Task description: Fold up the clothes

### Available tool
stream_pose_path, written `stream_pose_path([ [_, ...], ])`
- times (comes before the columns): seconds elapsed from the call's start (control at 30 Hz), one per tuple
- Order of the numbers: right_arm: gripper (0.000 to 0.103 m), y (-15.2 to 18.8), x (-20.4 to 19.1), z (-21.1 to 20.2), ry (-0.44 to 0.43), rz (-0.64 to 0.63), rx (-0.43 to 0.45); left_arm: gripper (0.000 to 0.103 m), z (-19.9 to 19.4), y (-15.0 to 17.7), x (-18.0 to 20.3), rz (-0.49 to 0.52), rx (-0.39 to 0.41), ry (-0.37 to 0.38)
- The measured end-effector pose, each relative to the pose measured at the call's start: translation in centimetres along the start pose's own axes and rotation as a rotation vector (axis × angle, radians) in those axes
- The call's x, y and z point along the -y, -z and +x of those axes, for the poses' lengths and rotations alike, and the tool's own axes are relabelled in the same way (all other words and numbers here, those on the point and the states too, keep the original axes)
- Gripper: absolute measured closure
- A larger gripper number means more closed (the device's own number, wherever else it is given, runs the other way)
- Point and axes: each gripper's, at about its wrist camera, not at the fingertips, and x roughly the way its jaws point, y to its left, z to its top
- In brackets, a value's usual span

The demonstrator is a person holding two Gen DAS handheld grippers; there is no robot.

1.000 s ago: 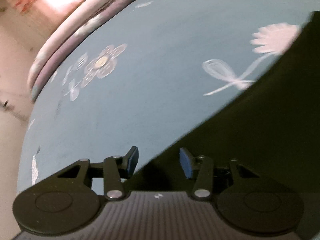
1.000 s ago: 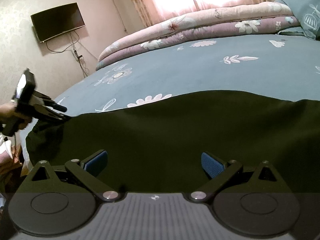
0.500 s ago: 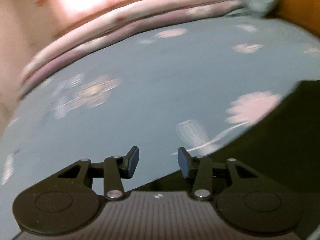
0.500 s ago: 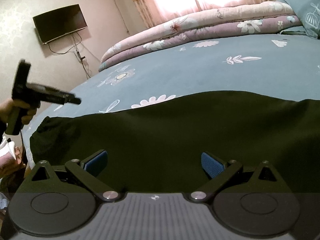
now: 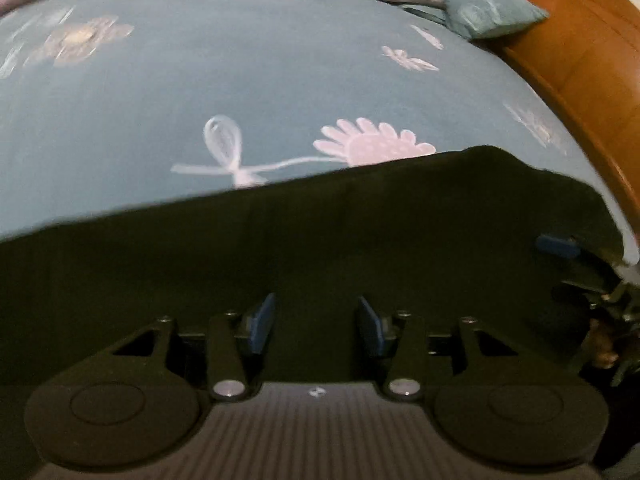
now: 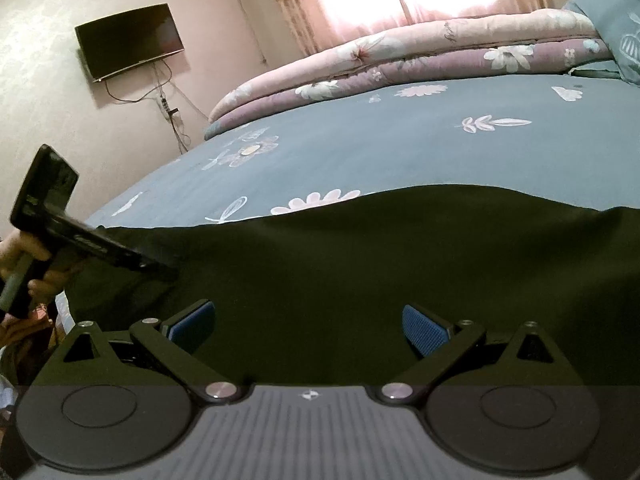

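**Dark garment spread on bed, both grippers empty above it**

Your left gripper (image 5: 316, 322) points down at the dark garment (image 5: 360, 240); its fingers stand partly apart with nothing between the pads, only cloth below. Your right gripper (image 6: 308, 326) sits low over the same garment (image 6: 380, 264), fingers wide apart, nothing clamped.

The garment lies flat across the near side of the blue flowered bedsheet (image 6: 380, 148). Its far edge runs just below a pink flower print. From the right wrist view, your left gripper (image 6: 120, 254) hangs over the garment's left end.

A folded quilt (image 6: 400, 64) lies along the far side, a pillow (image 5: 480, 12) beside the wooden headboard (image 5: 580, 60). Bare sheet between garment and quilt is open.
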Motion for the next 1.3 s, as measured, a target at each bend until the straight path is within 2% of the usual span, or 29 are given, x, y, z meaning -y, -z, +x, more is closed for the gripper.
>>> stream_pose_path([
  [0.1, 0.001, 0.0, 0.0, 0.2, 0.000, 0.011, -0.010, 0.056, -0.6, 0.8, 0.3, -0.017, -0.037, -0.027],
  [0.17, 0.001, -0.4, -0.2, 0.1, 0.010, 0.028, -0.005, 0.053, -1.4, 0.7, 0.9, -0.030, -0.033, -0.057],
  [0.23, 0.004, -1.5, -0.6, -0.2, 0.000, 0.065, 0.016, 0.036, -2.4, 0.5, 1.5, -0.049, 0.013, -0.069],
  [0.27, 0.013, -2.2, -0.9, -0.3, -0.013, 0.073, 0.024, 0.032, -3.0, 0.6, 1.8, -0.066, 0.065, -0.066],
  [0.3, 0.028, -2.9, -1.3, -0.2, -0.024, 0.072, 0.027, 0.030, -3.5, 0.4, 1.7, -0.092, 0.122, -0.054],
  [0.33, 0.036, -4.0, -2.0, 0.2, -0.031, 0.056, 0.016, 0.030, -4.1, 0.1, 1.5, -0.125, 0.178, -0.047],
  [0.37, 0.051, -5.1, -2.8, 0.9, -0.022, 0.025, -0.004, 0.030, -4.6, -0.3, 1.3, -0.164, 0.231, -0.051],
  [0.4, 0.058, -6.1, -3.6, 1.6, -0.012, -0.007, -0.022, 0.029, -4.7, -0.8, 1.0, -0.198, 0.275, -0.063],
  [0.53, 0.068, -9.4, -7.7, 6.2, 0.003, -0.157, -0.097, 0.026, -5.0, -2.4, 0.1, -0.292, 0.374, -0.141],
  [0.6, 0.073, -10.4, -9.6, 9.3, 0.002, -0.208, -0.139, 0.023, -5.0, -2.5, -0.4, -0.299, 0.412, -0.166],
  [0.7, 0.080, -10.4, -11.5, 13.1, 0.017, -0.251, -0.188, 0.022, -4.4, -2.1, -1.6, -0.292, 0.417, -0.209],
  [0.8, 0.081, -8.7, -12.3, 15.7, 0.043, -0.256, -0.262, 0.022, -4.0, -1.5, -3.7, -0.312, 0.401, -0.238],
  [0.87, 0.081, -7.3, -12.5, 17.2, 0.055, -0.252, -0.318, 0.022, -3.9, -1.1, -5.5, -0.384, 0.398, -0.240],
  [0.93, 0.081, -6.2, -12.7, 16.6, 0.060, -0.264, -0.284, 0.022, -3.9, -0.5, -7.3, -0.456, 0.408, -0.226],
  [0.97, 0.081, -6.2, -12.8, 16.4, 0.063, -0.262, -0.294, 0.022, -3.9, -0.3, -7.9, -0.470, 0.410, -0.214],
  [1.1, 0.081, -7.9, -12.9, 16.1, 0.077, -0.184, -0.293, 0.022, -4.2, 0.6, -9.4, -0.502, 0.413, -0.198],
  [1.3, 0.081, -8.1, -13.7, 19.6, 0.154, -0.193, -0.298, 0.022, -5.2, 1.4, -10.2, -0.514, 0.440, -0.233],
])
